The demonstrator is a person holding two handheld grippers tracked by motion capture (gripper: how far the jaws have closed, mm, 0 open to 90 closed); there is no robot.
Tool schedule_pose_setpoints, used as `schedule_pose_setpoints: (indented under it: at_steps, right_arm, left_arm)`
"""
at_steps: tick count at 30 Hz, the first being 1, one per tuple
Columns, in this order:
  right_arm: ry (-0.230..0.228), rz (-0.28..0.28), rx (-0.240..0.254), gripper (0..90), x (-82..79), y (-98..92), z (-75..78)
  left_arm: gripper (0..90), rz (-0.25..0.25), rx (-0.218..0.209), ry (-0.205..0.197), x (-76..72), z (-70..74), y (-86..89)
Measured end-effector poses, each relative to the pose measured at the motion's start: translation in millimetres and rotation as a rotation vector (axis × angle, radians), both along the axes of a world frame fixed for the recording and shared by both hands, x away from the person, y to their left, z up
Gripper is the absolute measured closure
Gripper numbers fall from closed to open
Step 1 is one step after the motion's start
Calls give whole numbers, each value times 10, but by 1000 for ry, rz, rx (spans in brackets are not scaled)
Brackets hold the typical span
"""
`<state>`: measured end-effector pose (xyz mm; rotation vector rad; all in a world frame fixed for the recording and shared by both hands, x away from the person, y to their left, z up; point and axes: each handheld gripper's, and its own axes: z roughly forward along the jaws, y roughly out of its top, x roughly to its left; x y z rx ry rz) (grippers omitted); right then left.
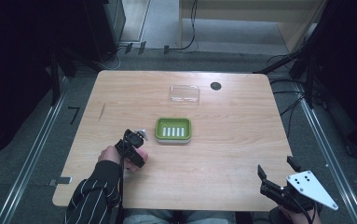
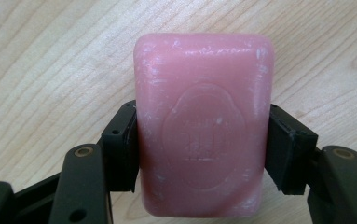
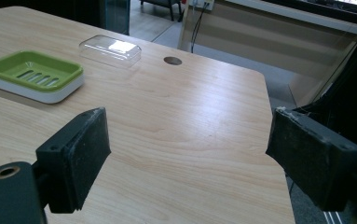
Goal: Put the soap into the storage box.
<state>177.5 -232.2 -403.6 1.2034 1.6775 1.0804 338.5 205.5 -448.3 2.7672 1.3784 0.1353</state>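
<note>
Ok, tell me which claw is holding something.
The left claw: its jaws are shut on the pink soap. The right claw is open, with nothing between its jaws.

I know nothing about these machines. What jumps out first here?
The pink soap bar, pinched between the left claw's black jaws above the wooden table. Next, the bright green soap dish at mid-table, with a clear lid lying beyond it. The right claw waits open at the near right corner.

Overhead table view; two close jaw-level views
</note>
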Motion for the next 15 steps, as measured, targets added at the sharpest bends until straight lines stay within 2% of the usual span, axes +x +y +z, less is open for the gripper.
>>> schedule_pose_setpoints:
  at_steps: [15]
  right_arm:
    - [18,8,3,135,14,-8,0]
  left_arm:
    - [387,-85,-1,0,91,97,-61]
